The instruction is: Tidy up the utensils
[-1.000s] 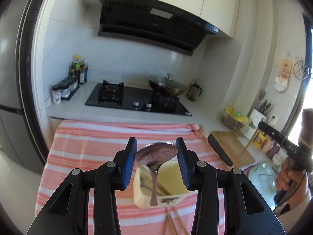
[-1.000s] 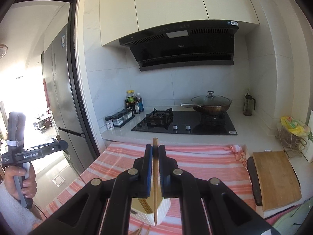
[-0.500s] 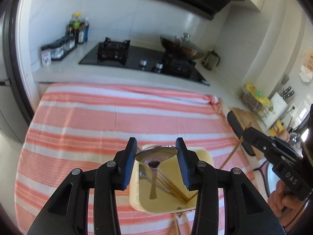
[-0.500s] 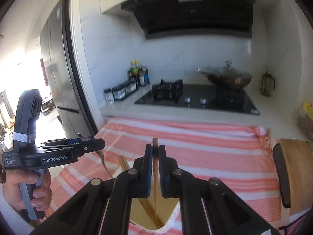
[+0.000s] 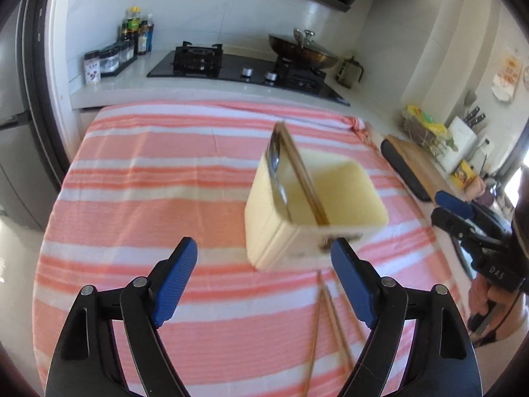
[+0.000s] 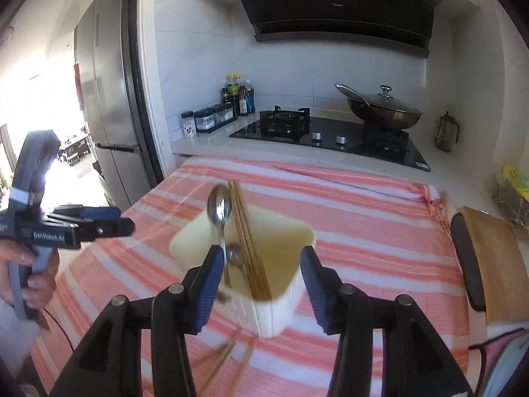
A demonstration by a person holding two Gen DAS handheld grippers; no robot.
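Since a moment ago both my grippers have let go: the spoon (image 6: 221,210) that was between my left fingers and the chopstick that was in my right now stand in the cream holder (image 6: 284,307). My left gripper (image 5: 264,279) is spread wide with nothing between its blue pads, and so is my right gripper (image 6: 259,289), its pads either side of the holder's near corner without touching it.

Surface: a table under a pink-and-white striped cloth (image 5: 158,178), butted against a pale counter. On the counter — a black gas hob (image 6: 330,135) with a lidded wok (image 6: 385,110) on its right burner, sauce bottles (image 6: 238,96) and spice jars at the left end, a dark kettle at the right. A black extractor hood (image 6: 344,10) hangs above; a steel fridge (image 6: 102,106) stands to the left.

The holder sits on the cloth right of centre. The spoon leans against its far-left rim, bowl up, beside a bundle of chopsticks (image 6: 246,235) leaning the same way.

View differences: the left camera shows more loose chopsticks (image 5: 330,317) lying on the cloth in front of the holder, and a knife block and wire basket on the right counter; the right camera shows those chopsticks only as a blur — but it gives the spoon's bowl face-on and a second spoon head low inside the holder. A wooden board (image 6: 492,258) lies at the table's right edge.
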